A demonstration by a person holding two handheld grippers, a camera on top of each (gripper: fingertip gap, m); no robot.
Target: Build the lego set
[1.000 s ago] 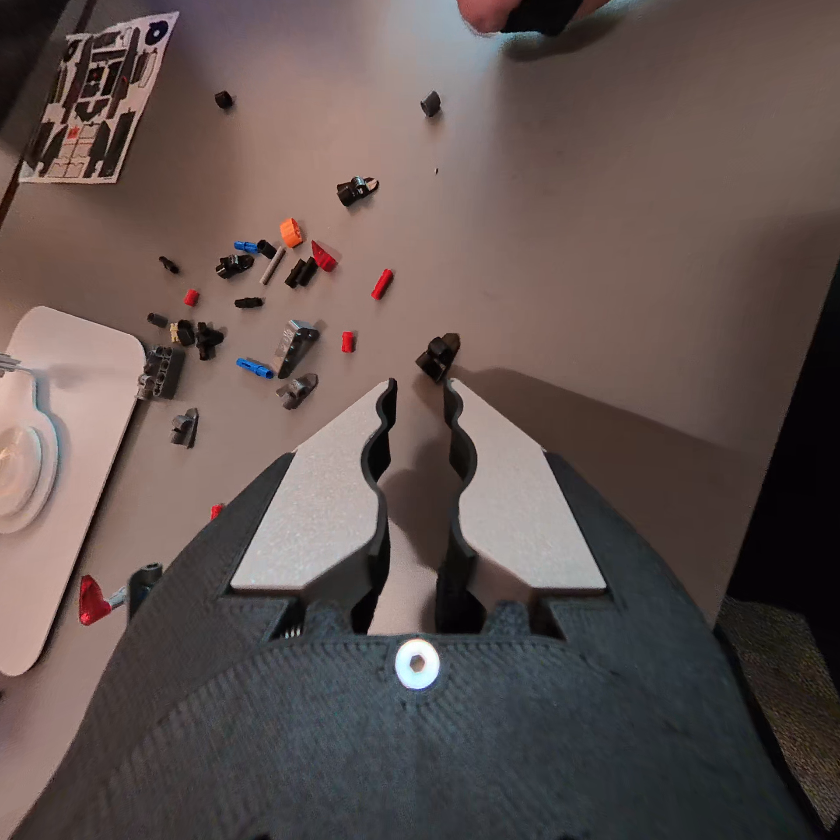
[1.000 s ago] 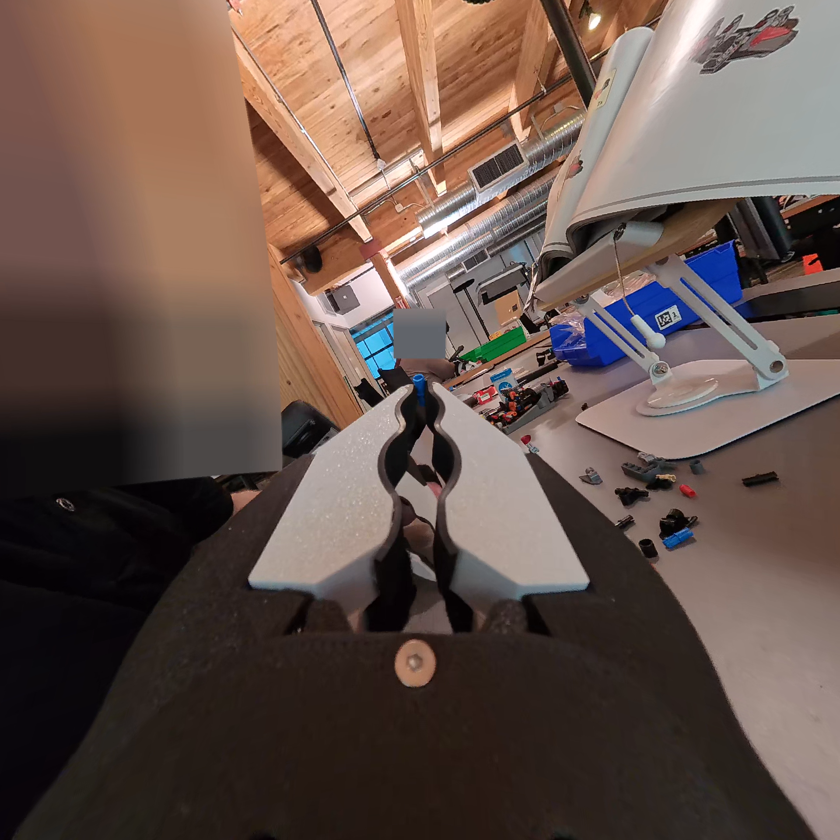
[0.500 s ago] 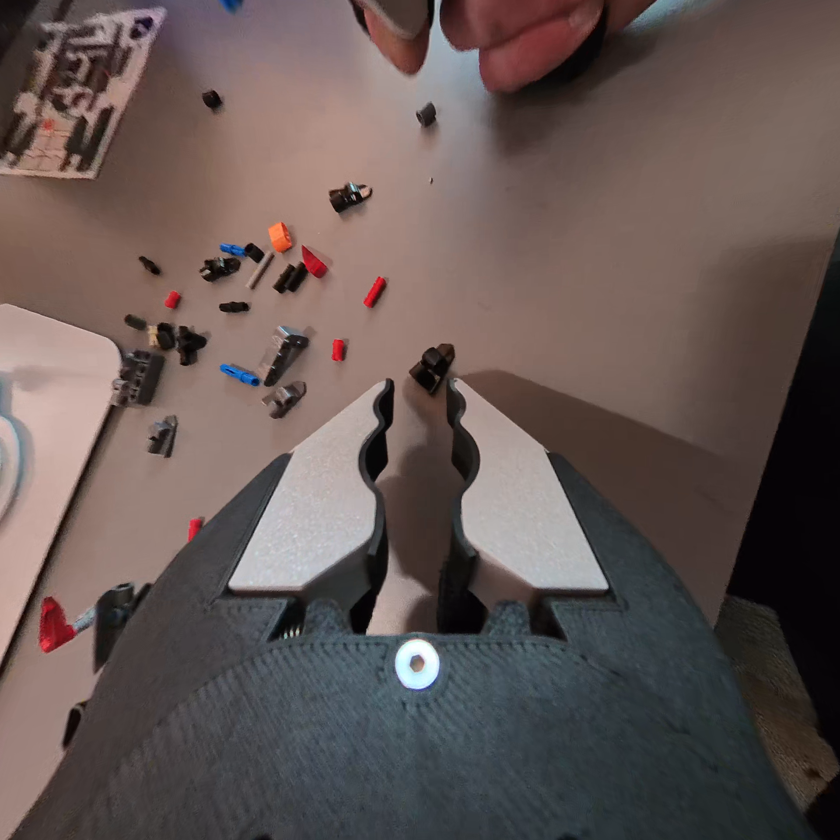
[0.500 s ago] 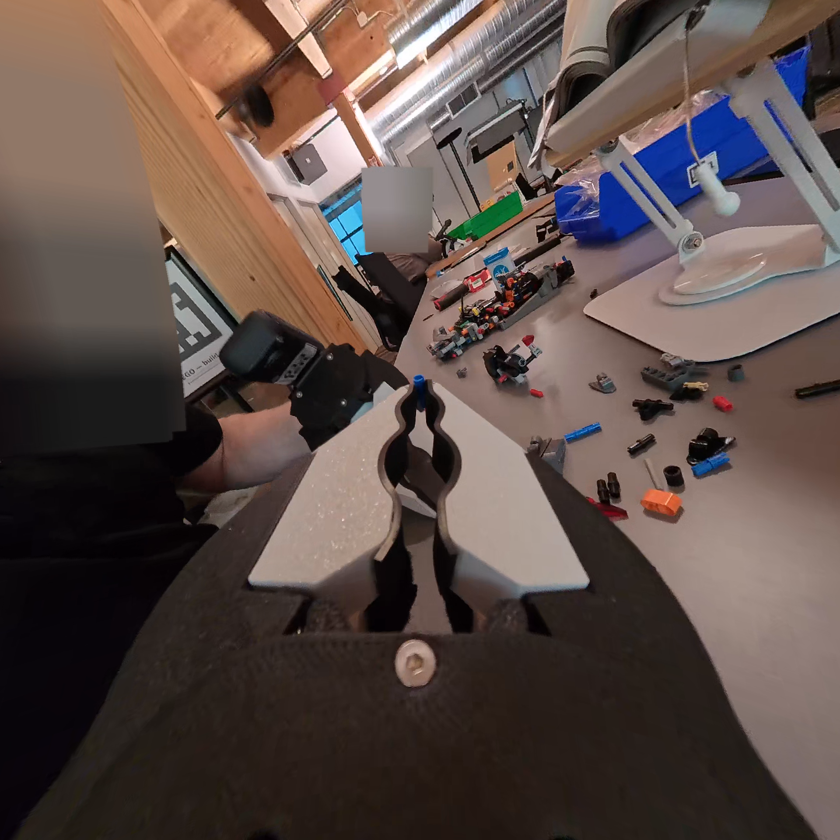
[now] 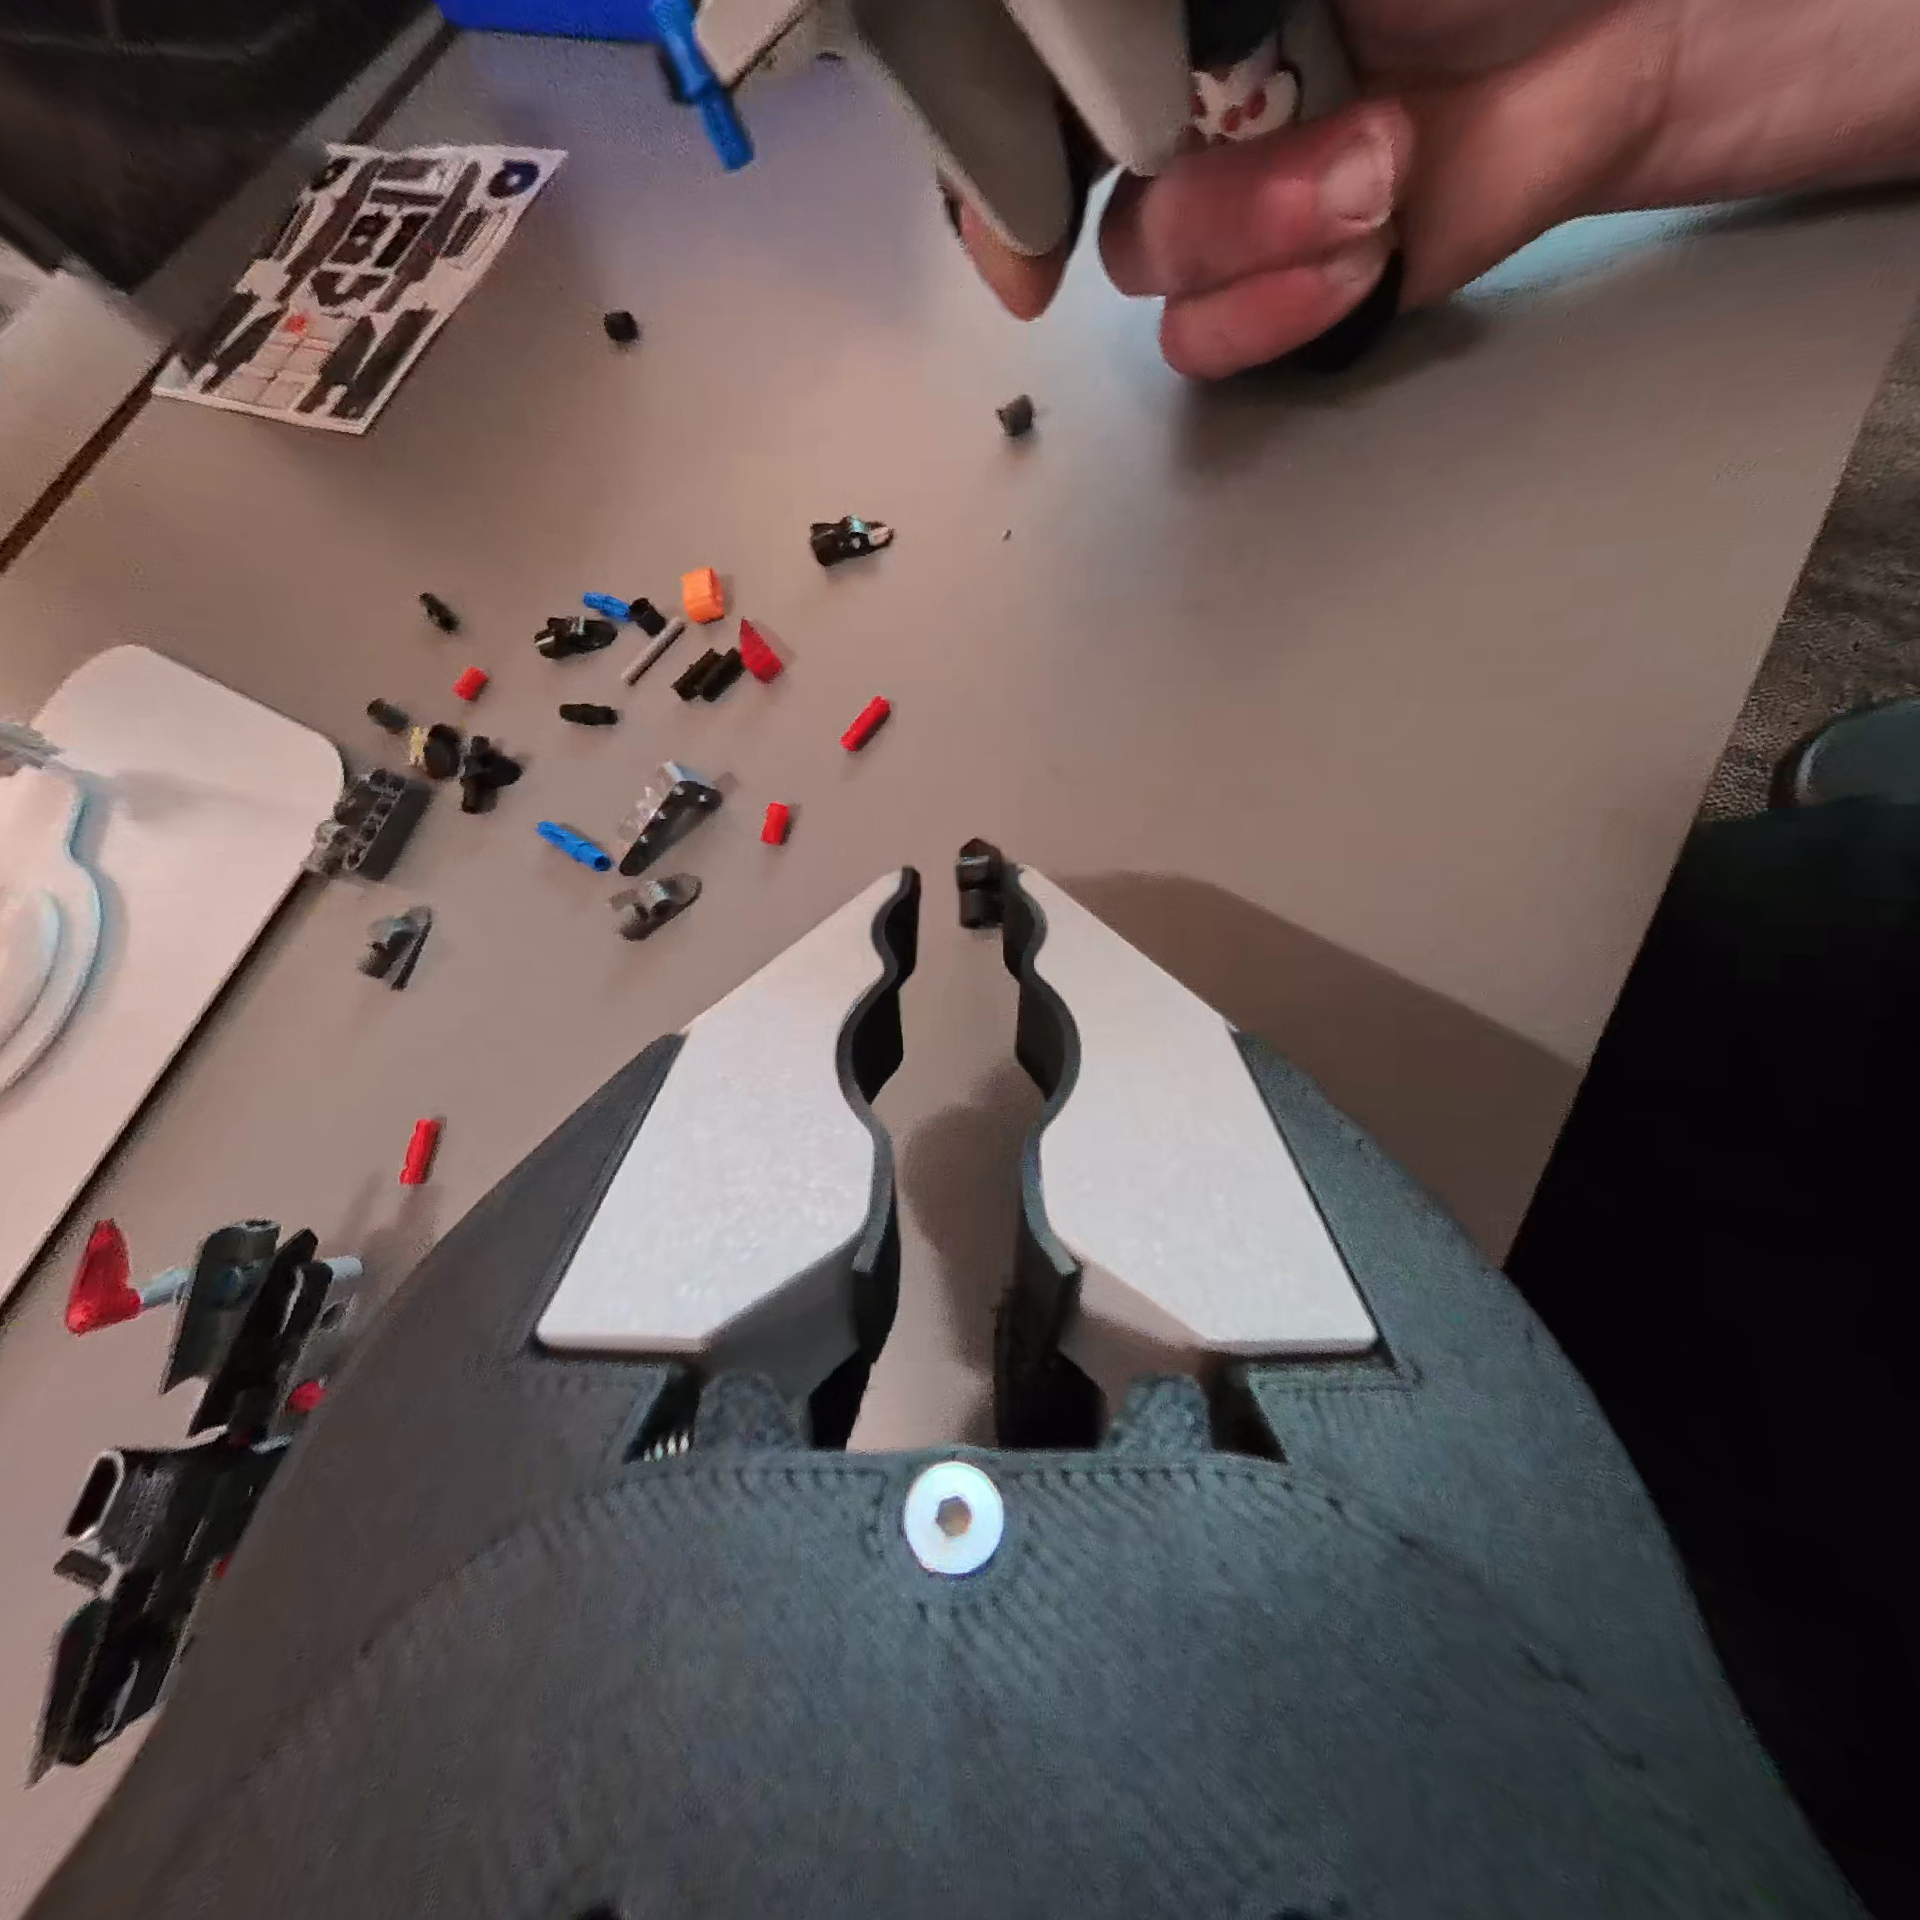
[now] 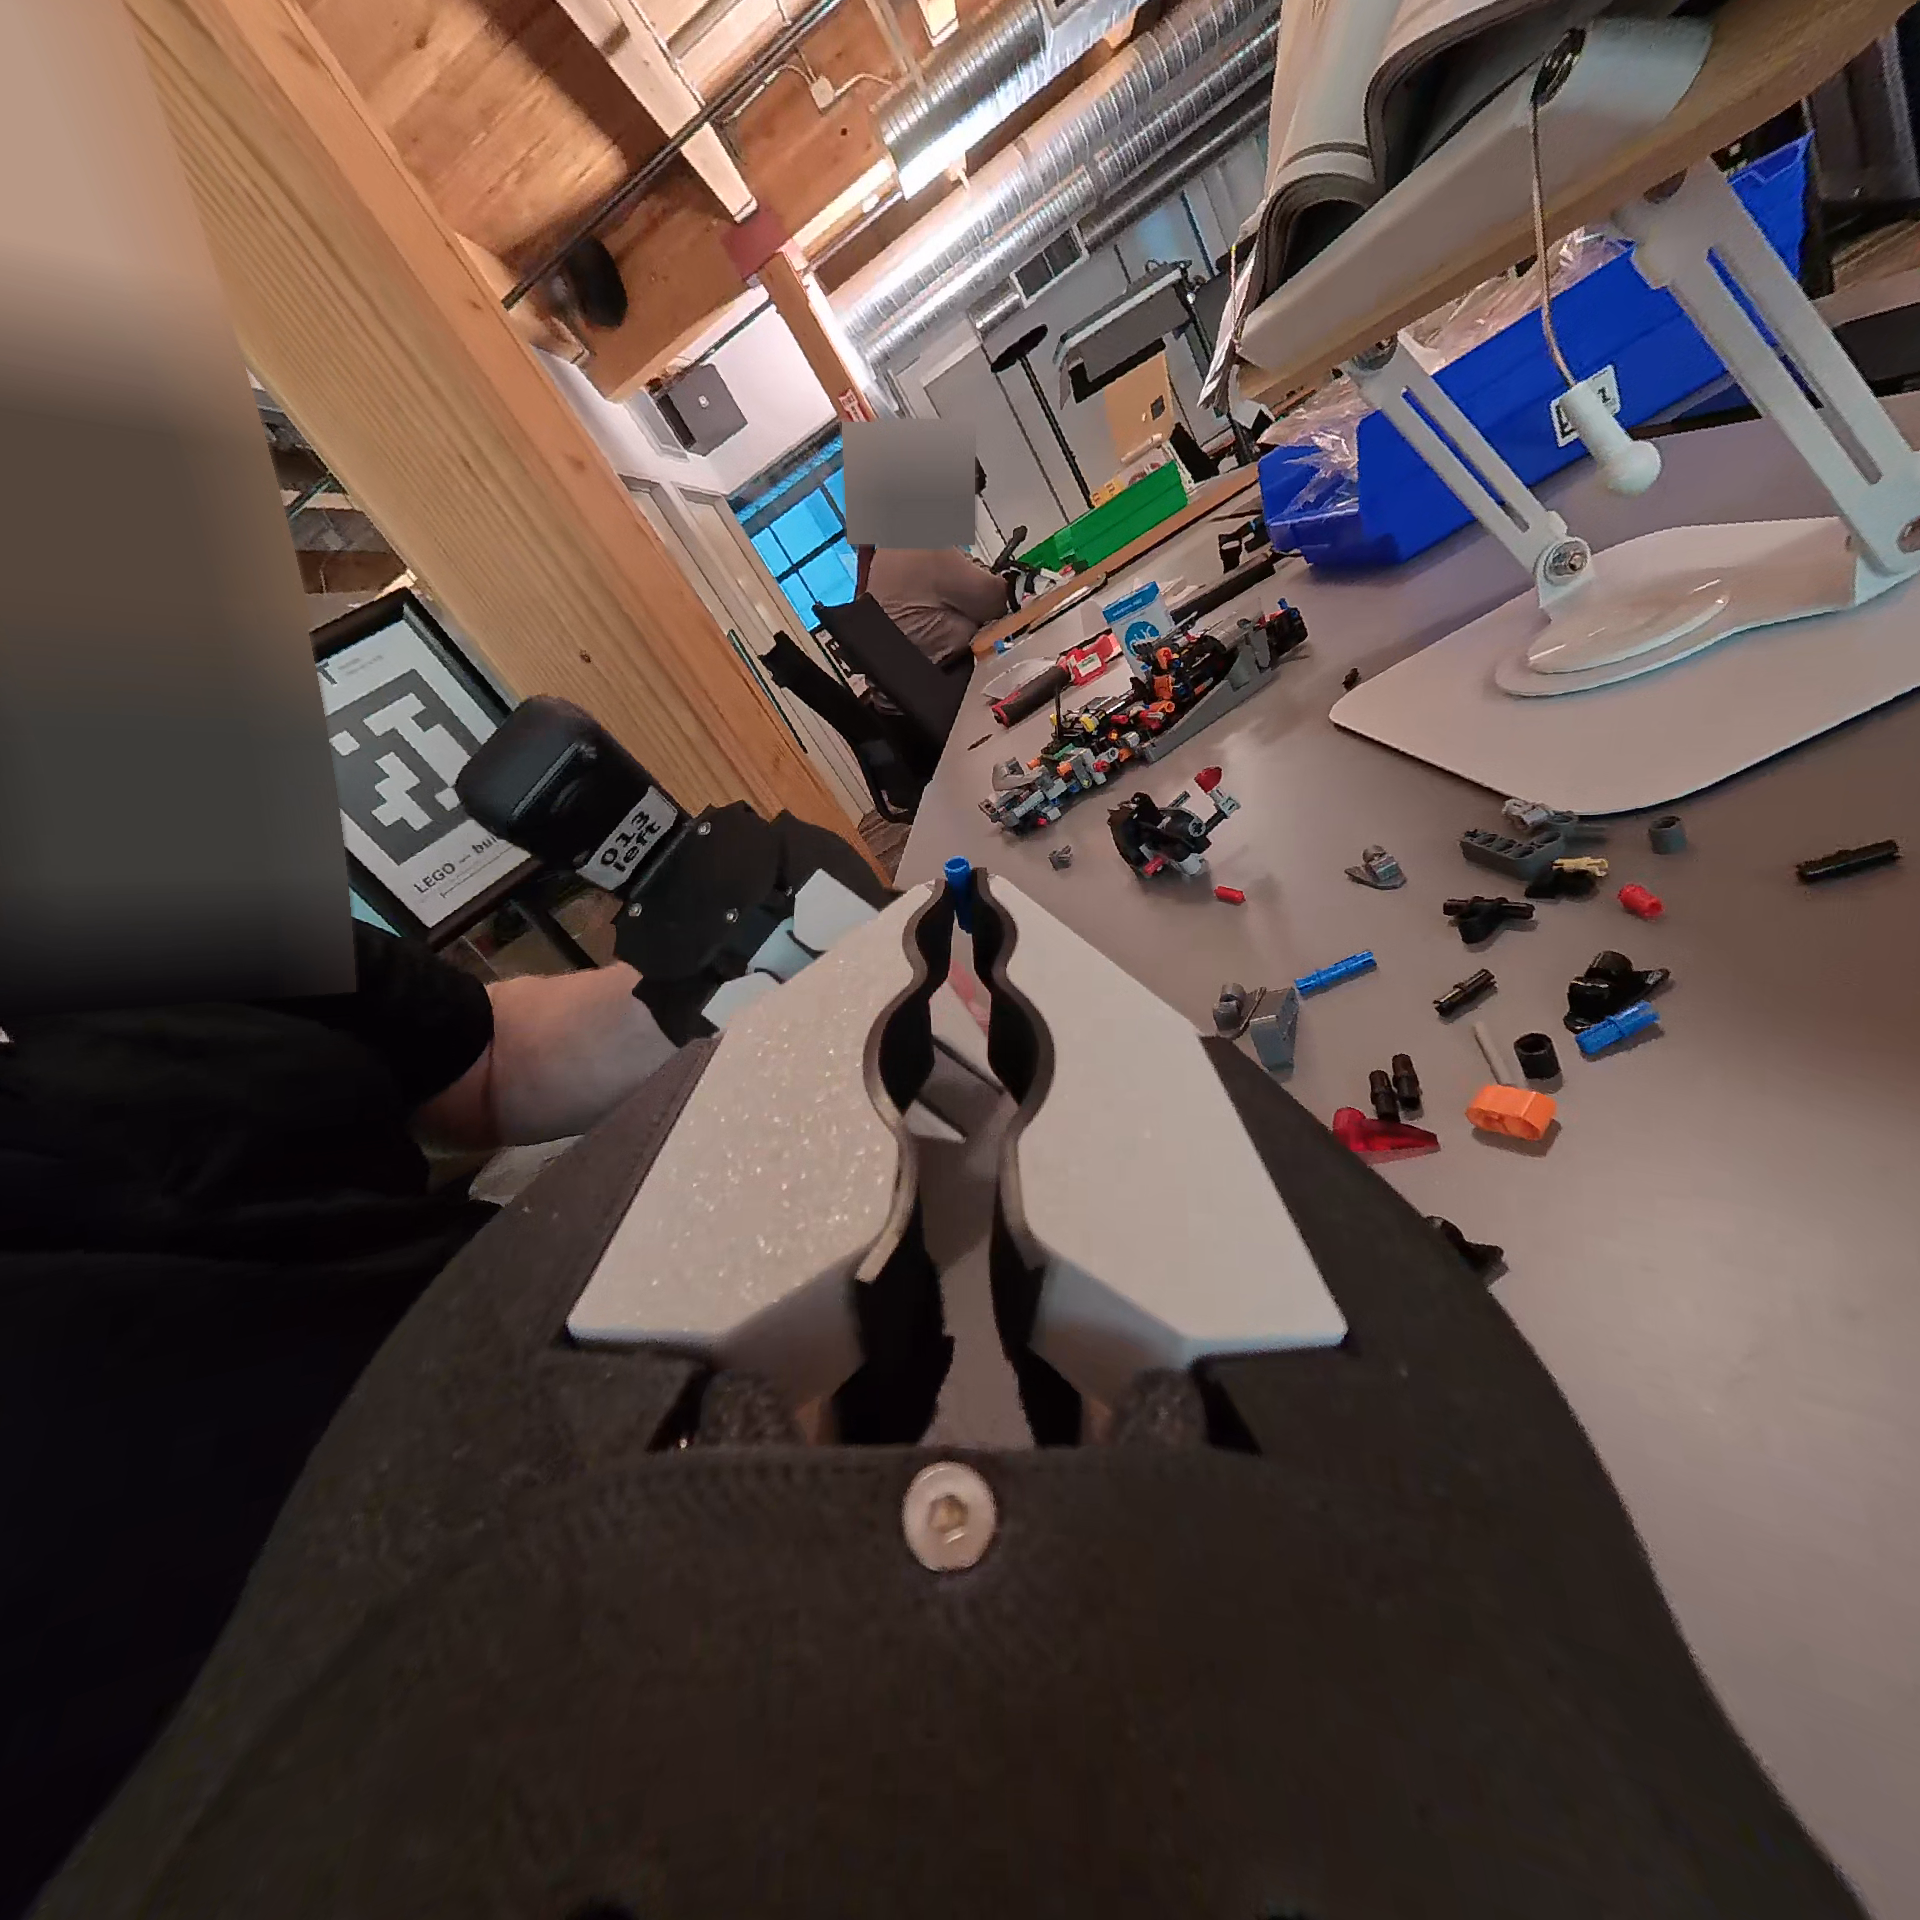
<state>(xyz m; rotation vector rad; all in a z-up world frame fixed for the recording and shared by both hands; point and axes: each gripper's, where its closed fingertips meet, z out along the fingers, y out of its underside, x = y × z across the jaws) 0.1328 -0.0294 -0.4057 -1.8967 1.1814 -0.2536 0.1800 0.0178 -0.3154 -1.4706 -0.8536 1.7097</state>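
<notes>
My left gripper (image 5: pixel 966 888) is open, low over the grey table (image 5: pixel 1299 644). A small black piece (image 5: pixel 975 883) lies between its tips, close to the right fingertip. My right gripper (image 6: pixel 961 894) is shut on a blue pin (image 6: pixel 958 888) that sticks out past its tips. It also shows at the top of the left wrist view, with the blue pin (image 5: pixel 712 104) and the hand (image 5: pixel 1299 208) that holds it. Loose pieces lie scattered, among them an orange piece (image 5: pixel 703 594) and a grey beam (image 5: pixel 665 816). A black and red sub-assembly (image 5: pixel 239 1309) lies at the left.
A white stand base (image 5: pixel 156 831) lies at the left, and a sticker sheet (image 5: pixel 364 281) at the far left. The right wrist view shows the stand (image 6: pixel 1621 686), a blue bin (image 6: pixel 1455 488), a larger built assembly (image 6: pixel 1143 696) and the table's near edge. My hands' fingertips stand some 11 cm from each other.
The right gripper with the blue pin has swung down toward the table and entered the left wrist view. The left gripper moved forward, so the black piece now lies between its tips.
</notes>
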